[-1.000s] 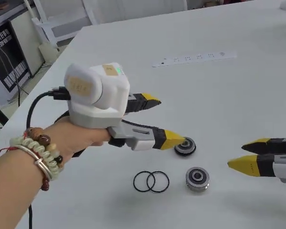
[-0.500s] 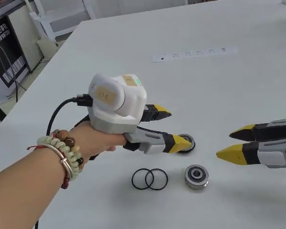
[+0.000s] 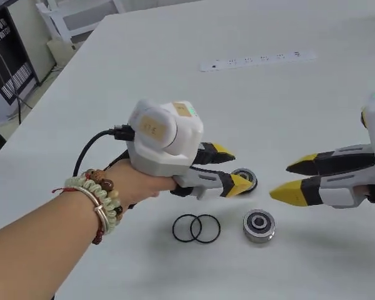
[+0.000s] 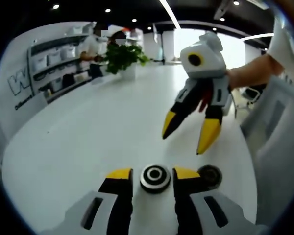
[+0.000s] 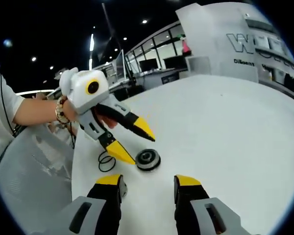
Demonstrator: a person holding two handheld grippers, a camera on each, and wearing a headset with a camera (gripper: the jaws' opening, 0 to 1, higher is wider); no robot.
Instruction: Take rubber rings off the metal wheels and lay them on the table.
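Left gripper (image 3: 234, 169), fingers apart, sits beside a black-ringed metal wheel (image 3: 246, 179) on the white counter (image 3: 144, 94); right gripper (image 3: 282, 180) hovers, fingers likewise spread.

The far dark-rimmed metal wheel (image 3: 250, 174) is half hidden behind the lower yellow tip of the left gripper (image 3: 242, 169). The right gripper (image 3: 279, 180) is cut off by the head view's right edge. In the right gripper view, the left gripper's jaw partly covers the thin black rubber rings (image 5: 106, 161).

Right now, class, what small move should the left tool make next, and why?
Probably close the left tool on the wheel: its jaws stand open with that wheel between their tips, and the right tool hangs open nearby. A firm hold would steady the wheel for stripping.
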